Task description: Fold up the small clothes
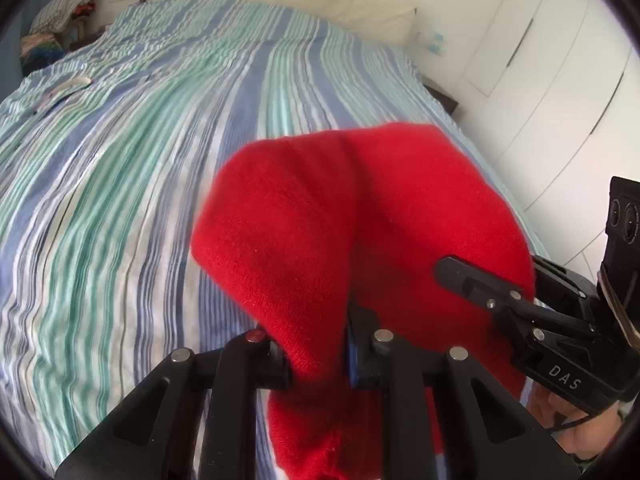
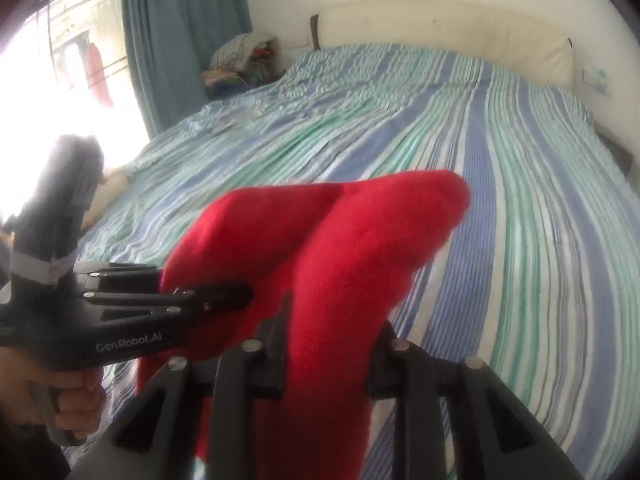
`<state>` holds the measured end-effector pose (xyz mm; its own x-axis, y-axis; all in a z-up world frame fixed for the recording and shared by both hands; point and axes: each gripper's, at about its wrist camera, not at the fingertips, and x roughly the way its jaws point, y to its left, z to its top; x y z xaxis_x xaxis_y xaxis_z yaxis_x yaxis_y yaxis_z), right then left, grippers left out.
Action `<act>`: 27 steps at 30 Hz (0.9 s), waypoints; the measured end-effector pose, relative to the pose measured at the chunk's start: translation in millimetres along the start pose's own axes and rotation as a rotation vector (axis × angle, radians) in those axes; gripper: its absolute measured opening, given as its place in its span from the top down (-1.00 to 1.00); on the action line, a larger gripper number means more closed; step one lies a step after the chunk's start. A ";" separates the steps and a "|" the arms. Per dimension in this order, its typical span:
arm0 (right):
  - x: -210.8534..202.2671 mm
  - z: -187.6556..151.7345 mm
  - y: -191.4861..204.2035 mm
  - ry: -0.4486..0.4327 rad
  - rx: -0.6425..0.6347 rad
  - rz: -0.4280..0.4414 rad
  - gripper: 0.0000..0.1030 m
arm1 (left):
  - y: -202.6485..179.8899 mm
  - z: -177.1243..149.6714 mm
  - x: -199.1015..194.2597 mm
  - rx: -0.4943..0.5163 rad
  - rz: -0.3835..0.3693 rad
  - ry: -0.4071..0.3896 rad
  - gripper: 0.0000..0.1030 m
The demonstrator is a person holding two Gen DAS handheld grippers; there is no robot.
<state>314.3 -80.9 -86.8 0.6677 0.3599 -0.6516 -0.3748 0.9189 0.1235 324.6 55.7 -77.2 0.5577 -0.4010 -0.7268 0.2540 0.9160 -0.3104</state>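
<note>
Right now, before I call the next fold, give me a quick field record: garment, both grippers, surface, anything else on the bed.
garment: red knit garment, lifted off the bed, draped in two lobes
left gripper: shut on the red knit garment, fabric pinched between its fingers
right gripper: shut on the red knit garment beside the left one
surface: striped bedsheet, blue, green and white, wrinkled
other on bed: small white items near the far left edge, too blurred to identify
beyond bed: clothes pile by the curtain

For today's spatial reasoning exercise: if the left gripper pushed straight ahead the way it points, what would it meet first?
The left gripper is already shut on the red garment. Beyond that, probably the striped bedsheet, though depth is unclear.
</note>
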 end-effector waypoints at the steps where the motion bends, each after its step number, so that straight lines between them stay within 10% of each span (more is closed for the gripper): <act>1: -11.7 8.8 -5.4 -0.019 0.013 0.013 0.48 | -6.0 4.3 -2.3 -0.003 -0.011 0.003 0.53; 5: -28.0 16.2 -49.1 0.005 0.134 0.041 0.05 | -10.7 -13.9 18.5 -0.013 0.124 0.040 -0.77; 6: -26.7 6.5 -67.0 0.031 0.178 0.020 -0.42 | -5.0 -32.0 17.6 -0.009 0.193 0.036 -0.79; 8: -31.3 -28.8 -97.6 0.086 0.245 -0.097 -0.71 | -5.7 -72.4 17.4 0.020 0.261 0.066 -0.79; 16: -122.4 -182.7 -85.4 0.154 0.292 -0.257 -0.71 | -66.2 -220.5 -21.4 0.033 0.322 0.113 -0.96; 27: -129.9 -266.7 -37.1 0.176 0.171 -0.389 -0.80 | -84.1 -256.2 -3.0 0.074 0.359 0.130 -0.99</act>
<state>70.0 -204.9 -206.3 0.6125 -0.0367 -0.7896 0.0035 0.9990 -0.0437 99.2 -17.2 -206.0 0.5181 -0.0463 -0.8540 0.1204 0.9925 0.0192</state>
